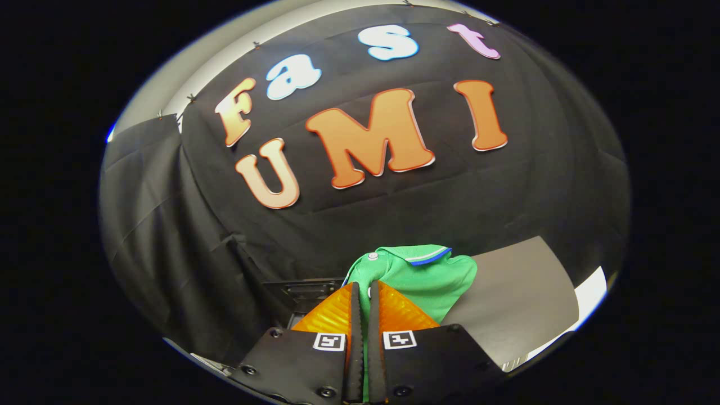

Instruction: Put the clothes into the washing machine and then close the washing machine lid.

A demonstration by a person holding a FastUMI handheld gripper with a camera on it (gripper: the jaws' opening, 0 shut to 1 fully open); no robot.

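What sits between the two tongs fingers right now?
In the gripper view, a fold of the green shirt is pinched between the fingers of the tongs, both pressing on it; the rest bunches just beyond them.

A: What is the garment?
B: A green polo shirt (427, 278) with a white button at the placket and a collar edged in blue and white.

A: Where does it sit?
B: It is bunched just ahead of the gripper (364, 292), and a thin strip of its fabric runs down between the two fingers, which are pressed close together on it.

A: Is it lying flat?
B: No, it is crumpled, collar uppermost, and its right side overlaps a grey surface (517, 292).

A: And the washing machine?
B: I cannot make it out with certainty.
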